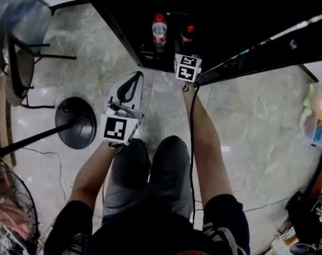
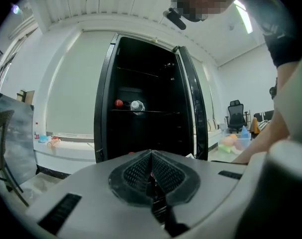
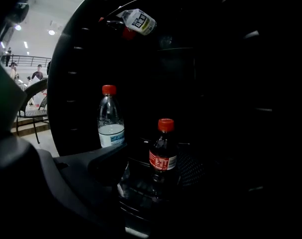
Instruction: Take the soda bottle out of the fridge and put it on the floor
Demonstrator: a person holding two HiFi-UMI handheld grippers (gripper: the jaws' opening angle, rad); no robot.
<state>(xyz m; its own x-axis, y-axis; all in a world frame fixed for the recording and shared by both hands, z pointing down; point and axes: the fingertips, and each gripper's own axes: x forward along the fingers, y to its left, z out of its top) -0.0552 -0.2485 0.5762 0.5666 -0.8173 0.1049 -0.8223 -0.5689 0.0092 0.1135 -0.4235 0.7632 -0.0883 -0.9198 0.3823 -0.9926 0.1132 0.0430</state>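
The soda bottle (image 3: 163,153), dark with a red cap and red label, stands on a low shelf of the open black fridge (image 1: 129,31). In the head view the soda bottle (image 1: 188,34) is just beyond my right gripper (image 1: 187,62). In its own view my right gripper (image 3: 155,172) is open, and the bottle stands between its dark fingers (image 3: 111,161) with a gap at the left one. A clear water bottle (image 3: 110,118) with a red cap stands to the left. My left gripper (image 1: 130,86) hangs over the floor, shut and empty, its pads (image 2: 141,171) pressed together.
The fridge door (image 1: 256,49) swings out to the right of my right arm. On an upper shelf lies another bottle (image 3: 139,21). A chair (image 1: 15,62) and a black round stand base (image 1: 76,122) sit on the marble floor (image 1: 245,121) at the left.
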